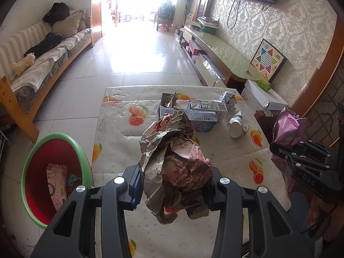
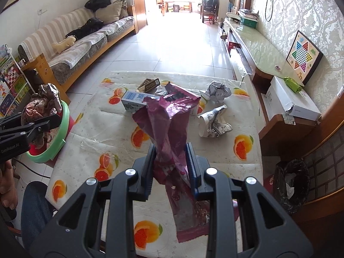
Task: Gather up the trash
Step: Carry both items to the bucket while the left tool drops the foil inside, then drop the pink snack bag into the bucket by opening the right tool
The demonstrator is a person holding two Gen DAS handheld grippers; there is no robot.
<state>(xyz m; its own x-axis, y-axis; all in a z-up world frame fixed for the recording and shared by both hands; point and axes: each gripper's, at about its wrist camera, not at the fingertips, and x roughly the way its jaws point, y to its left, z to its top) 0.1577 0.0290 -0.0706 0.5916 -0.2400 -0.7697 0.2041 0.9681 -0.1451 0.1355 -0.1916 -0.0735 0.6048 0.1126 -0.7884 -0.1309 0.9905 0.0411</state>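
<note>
The crumpled brown paper (image 1: 174, 165) looks very light and soft. It squashes easily, so a squeeze across its fat middle is a good hold. The left gripper (image 1: 172, 185) has its jaws closed on that middle, and the paper hangs above the near edge of the worktop (image 1: 116, 120). It is wrinkled all over, with red and dark print.

The purple wrapper (image 2: 169, 129) looks thin, shiny and a bit slippery. It is floppy, so a pinch where it is twisted narrow seems best. The right gripper (image 2: 171, 167) has its jaws closed tight on that twist, and the wrapper sticks up over the near side of the worktop.

More trash lies near the far edge: a milk carton (image 1: 206, 111), a squashed paper cup (image 1: 236, 124) and a paper ball (image 1: 228, 99). A red bin with a green rim (image 1: 51, 172) stands on the floor by the left edge.
</note>
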